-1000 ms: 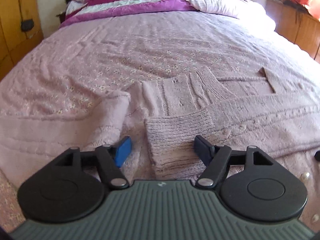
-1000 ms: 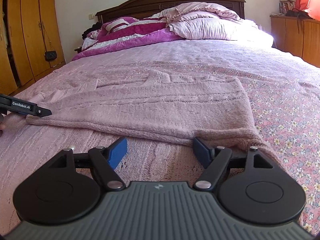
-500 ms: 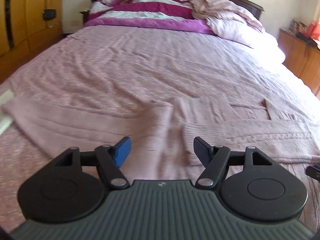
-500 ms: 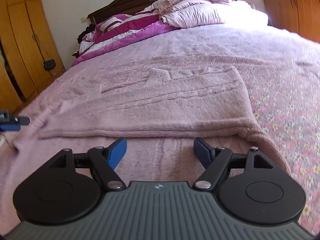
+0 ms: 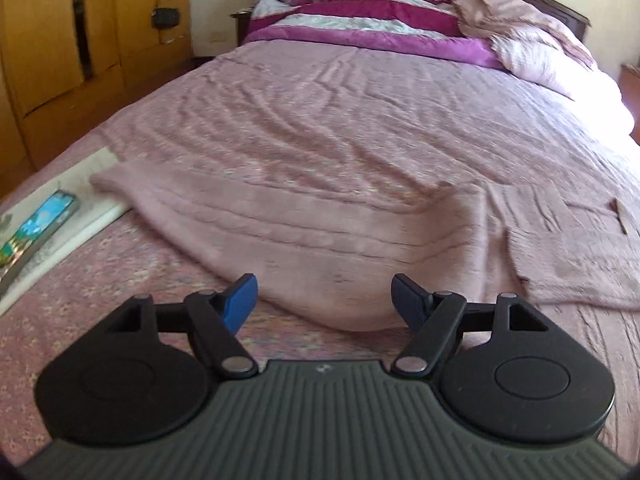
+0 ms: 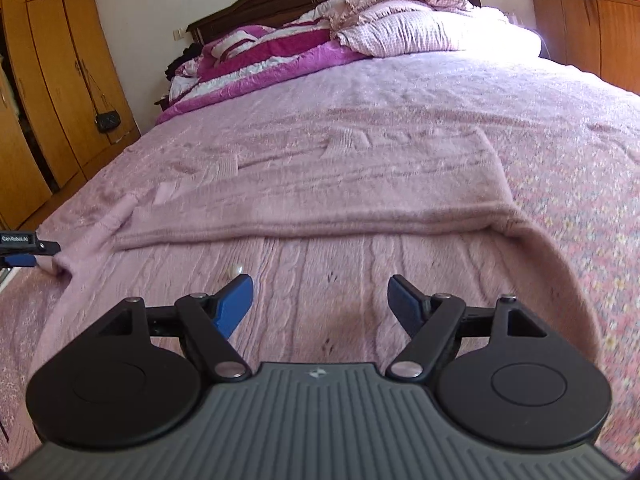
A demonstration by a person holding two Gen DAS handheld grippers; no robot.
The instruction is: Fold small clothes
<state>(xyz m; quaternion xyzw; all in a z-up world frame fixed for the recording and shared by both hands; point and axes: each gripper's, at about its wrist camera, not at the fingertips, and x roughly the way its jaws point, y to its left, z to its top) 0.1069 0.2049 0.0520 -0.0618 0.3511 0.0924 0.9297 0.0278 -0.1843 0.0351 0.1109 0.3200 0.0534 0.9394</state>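
Observation:
A pale pink knitted cardigan (image 6: 320, 200) lies spread on the pink bedspread, its upper part folded over the lower. In the left wrist view its left sleeve (image 5: 300, 236) lies flat across the bed. My left gripper (image 5: 324, 296) is open and empty, its jaws straddling the near edge of that sleeve. Its tip also shows at the left edge of the right wrist view (image 6: 28, 246), beside the cardigan's left end. My right gripper (image 6: 320, 296) is open and empty over the cable-knit lower part, near a white button (image 6: 236, 270).
A phone (image 5: 36, 228) lies on a white paper or pad (image 5: 84, 204) at the bed's left edge. Pillows and a magenta quilt (image 6: 280, 52) pile at the headboard. Wooden wardrobes (image 6: 44, 92) stand left, a wooden cabinet (image 6: 592, 36) right.
My left gripper has swung left, from over the ribbed cuff to the outstretched left sleeve. My right gripper has pulled back and risen slightly, so more of the cable-knit lower part shows.

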